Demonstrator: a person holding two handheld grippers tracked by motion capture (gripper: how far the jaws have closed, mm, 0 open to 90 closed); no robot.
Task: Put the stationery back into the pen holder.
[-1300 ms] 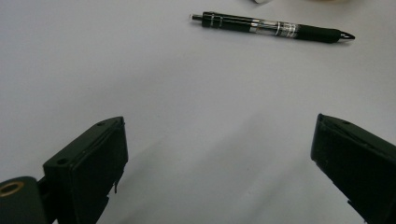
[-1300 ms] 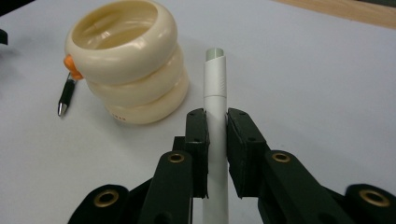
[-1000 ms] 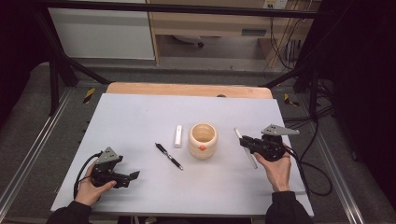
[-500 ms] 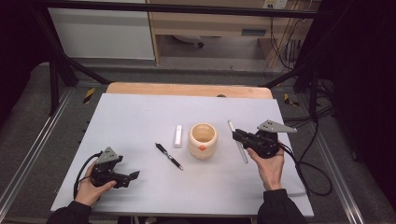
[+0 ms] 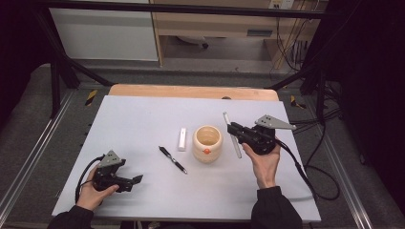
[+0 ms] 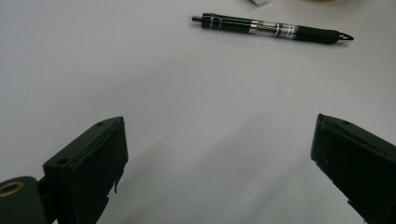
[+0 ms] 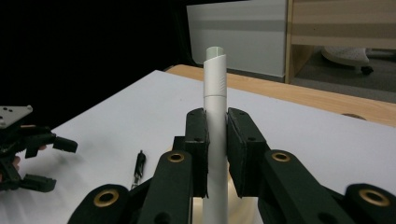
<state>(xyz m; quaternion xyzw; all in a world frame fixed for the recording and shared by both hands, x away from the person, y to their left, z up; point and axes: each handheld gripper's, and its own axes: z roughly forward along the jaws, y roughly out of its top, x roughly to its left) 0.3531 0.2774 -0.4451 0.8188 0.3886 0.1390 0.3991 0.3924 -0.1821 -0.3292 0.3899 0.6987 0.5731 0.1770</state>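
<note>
The pale tabletop [image 5: 143, 114] carries a wooden cup [image 5: 207, 143] near its middle, and the coming move seems to turn on how the white pen [image 5: 233, 138] lies relative to that cup's mouth. The right gripper [image 5: 235, 129] sits just right of the cup, its jaws clenched on the white pen around mid-length. In the high view the pen's long axis runs near to far, beside the cup, not over the opening. In the right gripper view the pen stands straight up between the jaws.

The left gripper [image 5: 137, 180] rests at the near left corner, jaws released and holding nothing, well apart from the cup.

A black pen [image 5: 173, 160] lies left of the cup, a small white stick [image 5: 182, 139] beyond it.

An orange mark on the cup's near side is too small to read; I can make out no writing.
</note>
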